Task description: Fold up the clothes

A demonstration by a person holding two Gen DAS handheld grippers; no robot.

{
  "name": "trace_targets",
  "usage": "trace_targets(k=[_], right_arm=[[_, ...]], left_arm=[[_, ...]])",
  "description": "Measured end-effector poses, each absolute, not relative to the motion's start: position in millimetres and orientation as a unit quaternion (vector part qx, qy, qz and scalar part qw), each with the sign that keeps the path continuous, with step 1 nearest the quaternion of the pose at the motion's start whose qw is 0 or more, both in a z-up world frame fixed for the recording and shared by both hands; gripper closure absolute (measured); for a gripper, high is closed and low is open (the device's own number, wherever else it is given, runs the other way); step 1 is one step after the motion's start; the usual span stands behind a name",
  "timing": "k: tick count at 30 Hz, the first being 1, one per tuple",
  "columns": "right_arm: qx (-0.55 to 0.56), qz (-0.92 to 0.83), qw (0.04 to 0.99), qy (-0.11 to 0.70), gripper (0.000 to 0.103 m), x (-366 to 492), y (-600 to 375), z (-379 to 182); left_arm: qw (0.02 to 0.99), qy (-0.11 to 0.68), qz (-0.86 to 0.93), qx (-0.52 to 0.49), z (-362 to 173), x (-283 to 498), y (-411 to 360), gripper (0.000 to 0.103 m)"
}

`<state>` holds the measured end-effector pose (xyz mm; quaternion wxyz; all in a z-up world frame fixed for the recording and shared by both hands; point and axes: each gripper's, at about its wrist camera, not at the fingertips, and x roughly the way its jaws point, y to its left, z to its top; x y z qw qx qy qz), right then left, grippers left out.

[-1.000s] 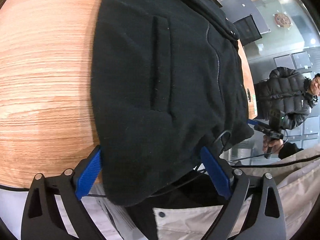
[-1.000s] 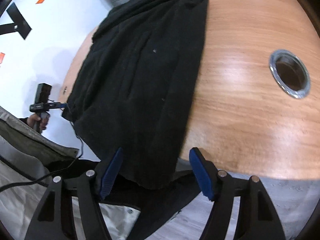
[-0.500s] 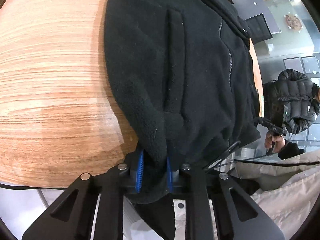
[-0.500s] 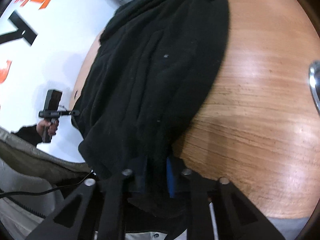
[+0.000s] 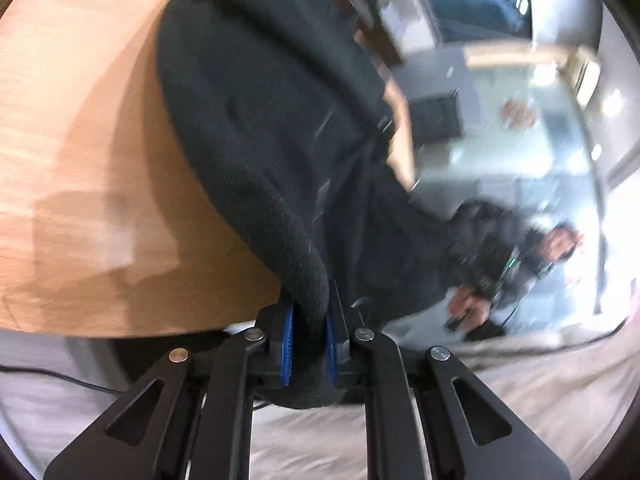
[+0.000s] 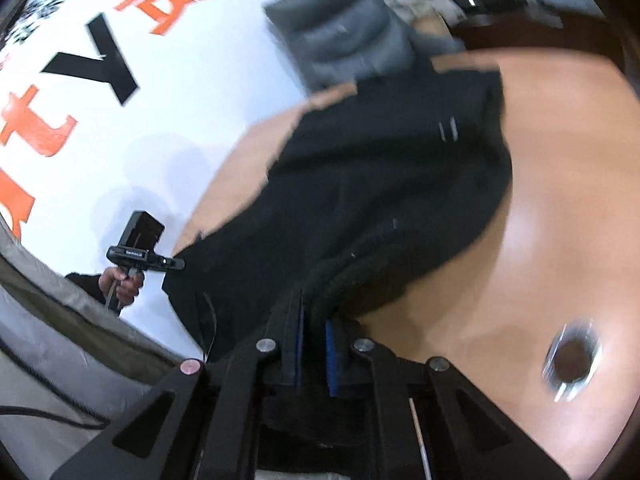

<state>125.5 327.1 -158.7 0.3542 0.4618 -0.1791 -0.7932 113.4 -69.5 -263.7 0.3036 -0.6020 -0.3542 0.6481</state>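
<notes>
Pinching a thick roll of the fleece [image 5: 272,128] hem, the left gripper [image 5: 308,344] has its blue pads [image 5: 286,340] drawn narrow, cloth bulging out below them. The right gripper [image 6: 314,350] is likewise nearly closed on the opposite hem of the fleece [image 6: 380,184], its pads [image 6: 329,356] squeezing a fold. Between both, the black garment lies spread over the table [image 5: 80,160], its near edge raised off the wood. The table [image 6: 560,220] has a metal-rimmed hole [image 6: 572,360] near the right gripper. A grey bundle [image 6: 344,36] sits at the far end. Beyond the edge stands a person [image 5: 520,256] in a dark jacket, and a white floor with orange lettering [image 6: 80,80] shows. A second ago both claws stood wide around the hem; since then they have clamped and lifted it, and both views now blur with motion.
</notes>
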Motion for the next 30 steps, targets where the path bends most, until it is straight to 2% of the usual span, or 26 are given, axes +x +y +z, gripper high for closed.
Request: trace_targets(k=[8, 12, 16, 20, 25, 30], right_arm=[[0.367, -0.822, 0.400, -0.174, 0.095, 51, 328, -97], [0.345, -0.831, 0.393, -0.187, 0.095, 3, 343, -86], [0.345, -0.837, 0.372, -0.203, 0.095, -46, 354, -91], [0.366, -0.844, 0.321, -0.226, 0.095, -99, 375, -115], [0.396, -0.842, 0.253, -0.266, 0.095, -164, 396, -168], [0.407, -0.845, 0.243, -0.247, 0.095, -214, 391, -202]], left_arm=[[0.292, -0.437, 0.697, -0.487, -182, 71, -53, 0.092], [0.265, -0.480, 0.708, -0.444, -171, 32, -59, 0.092], [0.244, -0.500, 0.715, -0.422, -170, -24, -102, 0.091], [0.231, -0.506, 0.717, -0.421, -185, -88, -101, 0.091], [0.206, -0.510, 0.705, -0.448, -237, -165, -119, 0.091], [0.191, -0.503, 0.698, -0.472, -289, -231, -125, 0.091]])
